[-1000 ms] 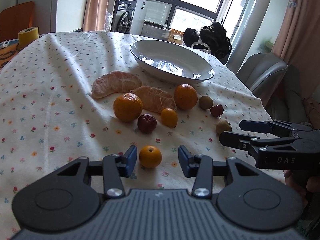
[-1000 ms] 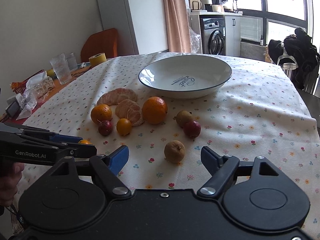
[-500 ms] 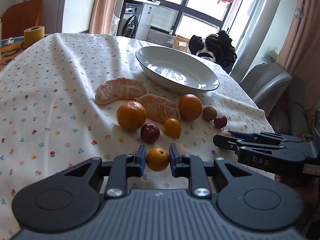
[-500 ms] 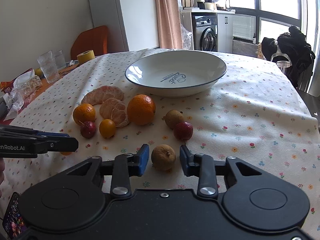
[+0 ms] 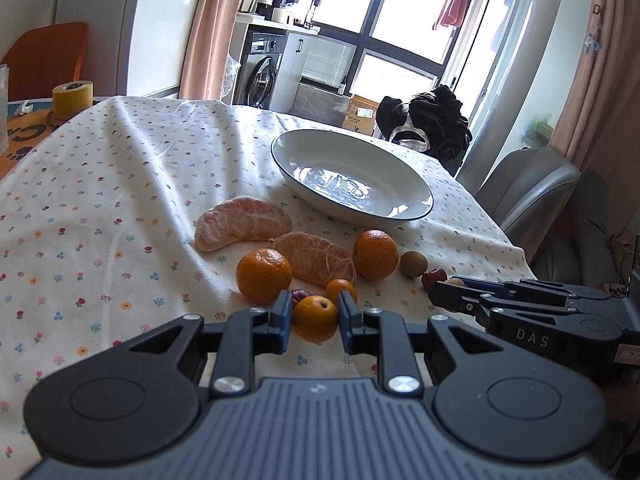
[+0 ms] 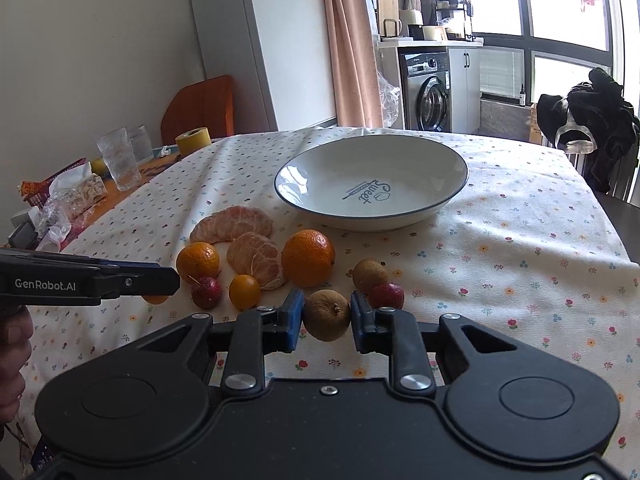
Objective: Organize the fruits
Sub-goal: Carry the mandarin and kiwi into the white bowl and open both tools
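The left gripper pinches a small round orange kumquat-like fruit between its blue-padded fingers, and the fruit appears held above the flower-print white tablecloth. Just beyond it lie a dark red small fruit, mostly hidden, and another small orange fruit. Farther off are a round orange mandarin, two peeled mandarin halves, a second mandarin, a brown round longan-like fruit and a small red fruit. The white shallow bowl with a dark rim stands behind the fruits with nothing in it. At the right edge is the other black gripper marked "DAS".

In the right wrist view, the right gripper is closed around a brownish round fruit with a dry stem end, both blue pads touching its sides. Behind it sit a similar brown fruit and a red one, touching each other. The left gripper's black fingers reach in from the left, with part of its orange fruit showing below them. A person's hand shows at the left edge. Two clear glasses and a yellow tape roll stand at the table's far left.
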Motion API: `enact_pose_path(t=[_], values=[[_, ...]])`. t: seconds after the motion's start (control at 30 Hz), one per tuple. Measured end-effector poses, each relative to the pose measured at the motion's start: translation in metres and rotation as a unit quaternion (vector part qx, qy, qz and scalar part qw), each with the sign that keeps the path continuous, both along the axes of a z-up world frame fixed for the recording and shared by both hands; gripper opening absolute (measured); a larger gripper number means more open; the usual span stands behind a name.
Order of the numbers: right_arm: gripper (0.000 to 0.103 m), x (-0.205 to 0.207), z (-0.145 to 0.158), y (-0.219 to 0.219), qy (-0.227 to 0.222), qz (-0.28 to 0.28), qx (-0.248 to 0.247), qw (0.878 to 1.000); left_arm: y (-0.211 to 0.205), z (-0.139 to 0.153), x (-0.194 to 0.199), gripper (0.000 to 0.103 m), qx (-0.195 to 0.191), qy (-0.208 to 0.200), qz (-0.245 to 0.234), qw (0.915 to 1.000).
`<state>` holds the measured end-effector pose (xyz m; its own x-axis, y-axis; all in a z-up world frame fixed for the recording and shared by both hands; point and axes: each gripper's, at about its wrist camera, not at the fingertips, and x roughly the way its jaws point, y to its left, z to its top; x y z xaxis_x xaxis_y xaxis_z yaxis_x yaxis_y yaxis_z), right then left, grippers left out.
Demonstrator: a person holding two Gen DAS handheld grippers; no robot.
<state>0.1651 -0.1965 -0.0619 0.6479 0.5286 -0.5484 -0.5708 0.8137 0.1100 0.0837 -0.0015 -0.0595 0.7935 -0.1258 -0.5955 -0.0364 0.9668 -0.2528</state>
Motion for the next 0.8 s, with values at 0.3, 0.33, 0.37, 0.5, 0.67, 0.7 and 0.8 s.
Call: enact_pose_path(t=[0.3,0.33,0.37,0.5,0.67,0.7,0.8], values=[[0.024,0.004,0.013,0.007,-0.02,0.005,0.007,1.0,0.002,0.012,0.011,0.023,0.004,-0.018,-0.005,0.9998],[0.024,0.005,0.014,0.008,-0.022,0.005,0.008,1.0,0.002,0.013,0.013,0.023,0.005,-0.02,-0.006,0.9998],[0.024,0.006,0.015,0.009,-0.024,0.006,0.009,1.0,0.001,0.014,0.015,0.023,0.007,-0.022,-0.007,0.9997],[0.024,0.013,0.02,0.01,-0.034,0.006,0.016,0.999,0.0,0.019,0.025,0.023,0.011,-0.026,-0.011,0.9996],[0.024,0.027,0.026,0.01,-0.043,0.002,0.027,0.999,-0.001,0.024,0.043,0.023,0.017,-0.027,-0.015,0.9994],[0.024,0.03,0.027,0.01,-0.044,0.001,0.028,0.999,-0.002,0.024,0.047,0.023,0.017,-0.026,-0.017,0.9994],[0.024,0.04,0.028,0.01,-0.045,-0.001,0.031,0.998,-0.002,0.025,0.06,0.023,0.018,-0.024,-0.019,0.9994]])
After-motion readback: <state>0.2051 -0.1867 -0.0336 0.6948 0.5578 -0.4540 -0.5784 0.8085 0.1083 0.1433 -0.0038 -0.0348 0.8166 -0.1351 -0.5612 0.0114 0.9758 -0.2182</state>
